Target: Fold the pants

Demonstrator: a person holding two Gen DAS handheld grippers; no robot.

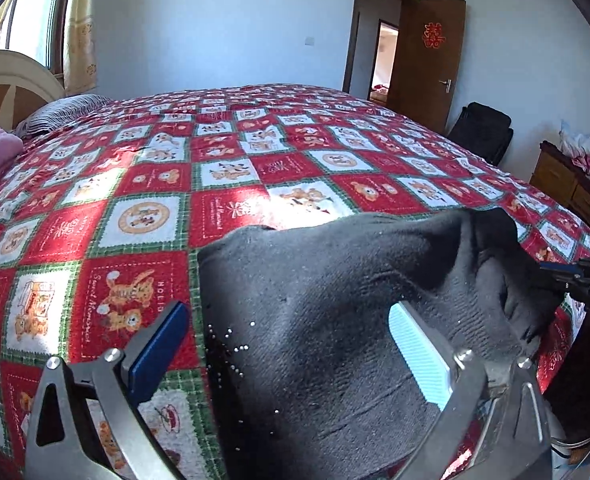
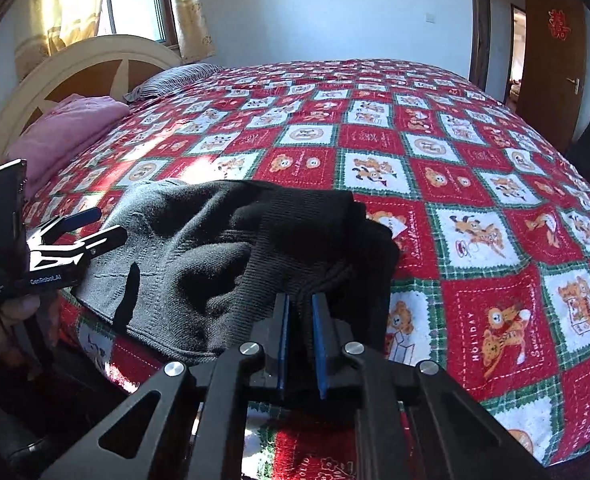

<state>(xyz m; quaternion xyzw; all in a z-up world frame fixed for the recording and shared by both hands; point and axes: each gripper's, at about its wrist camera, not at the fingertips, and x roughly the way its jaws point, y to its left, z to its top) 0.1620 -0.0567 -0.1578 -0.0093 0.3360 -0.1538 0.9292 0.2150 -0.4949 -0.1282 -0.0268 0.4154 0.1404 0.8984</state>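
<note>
The pants point(image 1: 335, 312) are dark grey knit fabric, bunched in a heap on the near edge of the bed; they also show in the right wrist view point(image 2: 215, 248). My left gripper point(image 1: 291, 344) is open, its fingers wide apart on either side of the fabric's left part, and it shows in the right wrist view point(image 2: 91, 224) at the pants' left edge. My right gripper point(image 2: 301, 312) is shut on a fold of the pants at their near right side. It shows at the right edge of the left wrist view point(image 1: 563, 280), pinching the fabric.
The bed is covered with a red, white and green checked blanket point(image 2: 475, 200). A pink folded cloth point(image 2: 67, 132) and a striped pillow point(image 2: 175, 78) lie by the headboard point(image 2: 95, 60). A wooden door point(image 1: 427, 60) stands open; a wooden cabinet point(image 1: 567, 184) stands at the right.
</note>
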